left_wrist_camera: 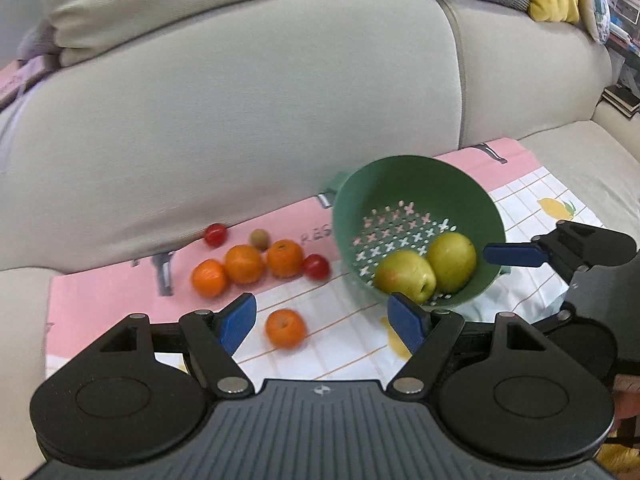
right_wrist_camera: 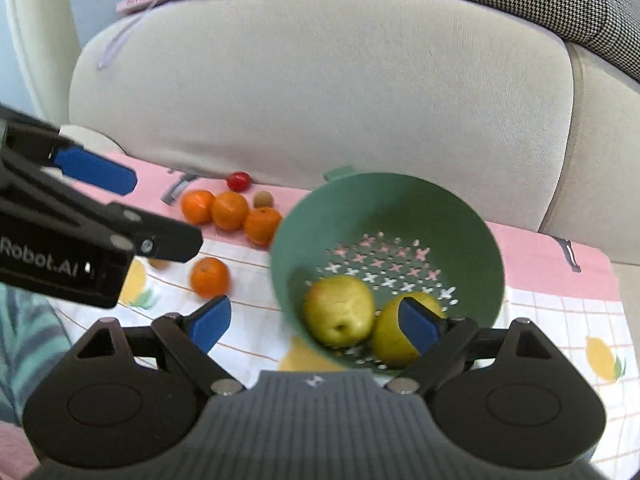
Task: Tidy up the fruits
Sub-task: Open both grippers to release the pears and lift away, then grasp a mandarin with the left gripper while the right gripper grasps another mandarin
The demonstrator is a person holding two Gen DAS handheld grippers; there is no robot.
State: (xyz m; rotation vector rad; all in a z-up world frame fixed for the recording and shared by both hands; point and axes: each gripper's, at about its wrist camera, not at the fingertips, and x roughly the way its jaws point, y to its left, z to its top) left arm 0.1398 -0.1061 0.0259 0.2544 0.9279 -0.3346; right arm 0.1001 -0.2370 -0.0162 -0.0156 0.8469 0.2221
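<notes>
Here, a green colander [left_wrist_camera: 416, 196] is sitting tilted on a pink and checked cloth [left_wrist_camera: 100, 308] spread over a beige sofa [left_wrist_camera: 240, 100], its mouth facing the cameras. Two yellow-green apples are lying inside it, touching each other: one apple [left_wrist_camera: 406, 276] toward the near rim, the other apple [left_wrist_camera: 452, 260] just beside it. Three oranges [left_wrist_camera: 244, 264] are resting in a row on the pink part of the cloth, left of the colander, each touching the next. A fourth orange [left_wrist_camera: 286, 328] is lying apart from them on the checked part, nearer the cameras. Two cherry tomatoes are lying by the row: one tomato [left_wrist_camera: 215, 235] at the sofa back, another tomato [left_wrist_camera: 316, 267] touching the rightmost orange. A small brownish fruit [left_wrist_camera: 260, 239], too blurred to name, is sitting behind the row. The left gripper [left_wrist_camera: 322, 320] is hovering over the cloth with jaws spread wide, gripping nothing, the lone orange showing between its fingers. The right gripper [right_wrist_camera: 316, 322] is hovering at the colander's near rim, jaws likewise spread wide and empty, one blue pad [right_wrist_camera: 418, 322] overlapping an apple in its own view; whether they are touching cannot be told.
</notes>
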